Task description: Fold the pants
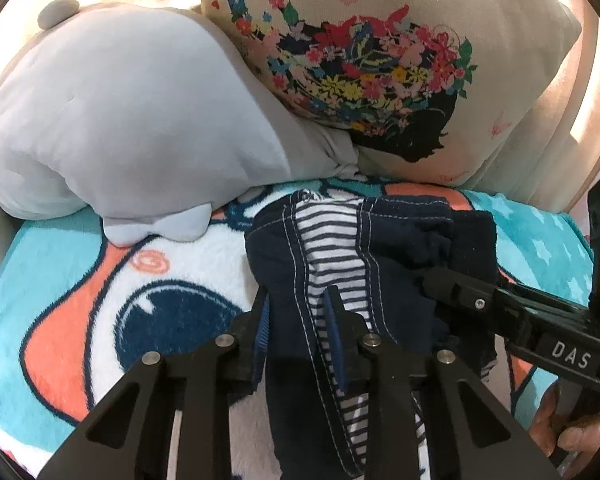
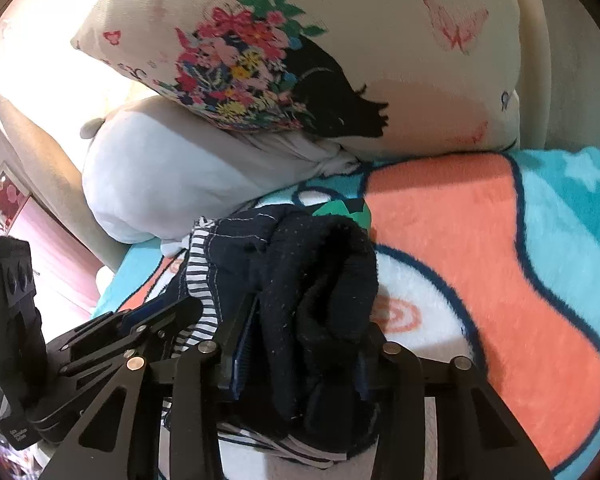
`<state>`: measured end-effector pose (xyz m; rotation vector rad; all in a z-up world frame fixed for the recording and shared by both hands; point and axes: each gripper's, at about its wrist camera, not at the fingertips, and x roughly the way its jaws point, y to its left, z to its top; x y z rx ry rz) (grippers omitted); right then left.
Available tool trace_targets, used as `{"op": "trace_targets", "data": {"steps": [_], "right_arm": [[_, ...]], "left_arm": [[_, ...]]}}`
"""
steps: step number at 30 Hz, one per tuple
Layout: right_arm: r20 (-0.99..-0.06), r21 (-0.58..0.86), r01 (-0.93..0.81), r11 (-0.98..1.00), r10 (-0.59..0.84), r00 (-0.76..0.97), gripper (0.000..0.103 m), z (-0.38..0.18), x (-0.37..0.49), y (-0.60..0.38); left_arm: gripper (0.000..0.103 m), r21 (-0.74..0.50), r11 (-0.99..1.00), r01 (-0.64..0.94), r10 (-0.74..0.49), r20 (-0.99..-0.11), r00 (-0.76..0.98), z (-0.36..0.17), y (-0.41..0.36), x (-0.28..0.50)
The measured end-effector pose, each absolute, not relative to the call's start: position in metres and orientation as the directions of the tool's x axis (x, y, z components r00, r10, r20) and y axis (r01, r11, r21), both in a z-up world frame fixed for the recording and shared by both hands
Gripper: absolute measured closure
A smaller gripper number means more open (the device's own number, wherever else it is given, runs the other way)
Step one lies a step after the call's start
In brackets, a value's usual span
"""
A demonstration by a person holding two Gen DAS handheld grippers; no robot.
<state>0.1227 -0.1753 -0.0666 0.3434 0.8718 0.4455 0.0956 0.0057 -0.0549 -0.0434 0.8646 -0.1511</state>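
Left tongs (image 1: pixel 296 312) are pinched on the navy pants (image 1: pixel 384 256) at the striped lining; right tongs (image 2: pixel 304 344) are clamped on a bunched fold; pants are held above the fleece blanket (image 2: pixel 460 264).

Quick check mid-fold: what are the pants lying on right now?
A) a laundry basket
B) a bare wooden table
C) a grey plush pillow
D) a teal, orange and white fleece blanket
D: the navy pants with striped lining lie on the cartoon-print fleece blanket; the grey plush pillow sits behind them.
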Motion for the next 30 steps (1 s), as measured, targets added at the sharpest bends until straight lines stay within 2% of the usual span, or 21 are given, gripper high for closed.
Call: {"op": "trace_targets", "data": {"steps": [4,9,11,16,19,23,25,27,30], "right_arm": [[-0.648,0.471,-0.228,0.852,0.51,0.565,0.06,-0.067,0.123,-0.178],[-0.66,0.499,-0.182,0.847,0.508,0.553,0.054,-0.075,0.124,-0.186],[-0.65,0.506,-0.175,0.844,0.507,0.566,0.054,-0.068,0.121,-0.191],[-0.559,0.499,-0.207,0.842,0.495,0.665,0.054,-0.025,0.101,-0.205],[-0.511,0.555,-0.262,0.789,0.573,0.641,0.054,-0.014,0.104,-0.201],[-0.551,0.578,-0.24,0.78,0.591,0.589,0.054,-0.034,0.125,-0.189],[-0.584,0.598,-0.202,0.775,0.595,0.553,0.054,-0.053,0.142,-0.186],[-0.607,0.621,-0.16,0.767,0.601,0.52,0.054,-0.07,0.154,-0.187],[-0.577,0.667,-0.147,0.73,0.632,0.518,0.053,-0.074,0.155,-0.196]], "left_arm": [[0.077,-0.075,0.991,0.111,-0.129,-0.761,0.636,-0.059,0.004,0.1],[0.075,-0.081,0.991,0.111,-0.133,-0.762,0.634,-0.059,0.006,0.094],[0.071,-0.099,0.99,0.105,-0.144,-0.752,0.643,-0.052,0.012,0.085],[0.068,-0.167,0.983,0.075,-0.174,-0.724,0.668,-0.038,0.026,0.059],[0.068,-0.168,0.982,0.09,-0.186,-0.743,0.643,-0.048,0.017,0.056],[0.068,-0.171,0.981,0.092,-0.192,-0.781,0.594,-0.068,0.007,0.061],[0.061,-0.169,0.981,0.093,-0.191,-0.783,0.593,-0.071,0.004,0.061],[0.059,-0.167,0.982,0.091,-0.188,-0.779,0.599,-0.07,0.004,0.061],[0.059,-0.177,0.98,0.089,-0.195,-0.771,0.606,-0.065,0.005,0.058]]}}
